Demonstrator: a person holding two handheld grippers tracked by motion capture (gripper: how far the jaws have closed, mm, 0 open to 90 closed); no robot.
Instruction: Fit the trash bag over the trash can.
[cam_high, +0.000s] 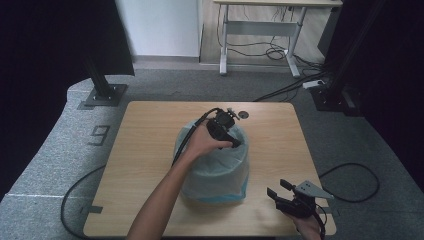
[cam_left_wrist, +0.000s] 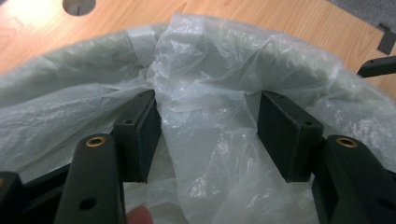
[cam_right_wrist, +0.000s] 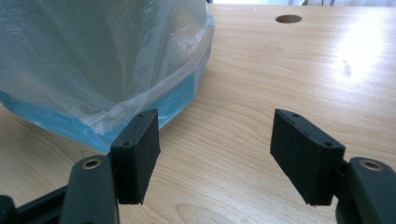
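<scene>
Your left claw (cam_high: 234, 142) sits over the rim of the blue bin (cam_high: 220, 197) in the middle of the table (cam_high: 145, 150), with its jaws standing apart and a bunched fold of the clear plastic liner (cam_left_wrist: 205, 93) lying between them. The left gripper view shows the fold loose: neither pad has pinched it yet. The step in hand looks like seating the liner on the rim, so bring the jaws together on that fold only, well up near the edge, and not on the rim itself. Thin film tears easily, so I'd pull it outward and down over the rim in a slow, even draw instead of a jerk.

Your right claw (cam_high: 281, 192) waits near the table's front right corner, jaws apart and empty, low beside the bin's foot, where the liner's skirt (cam_right_wrist: 140, 84) hangs over the blue wall. The bin is light and may slide as you tug. Consider bringing the right claw in to steady the near side or hold the skirt down while the left works.
</scene>
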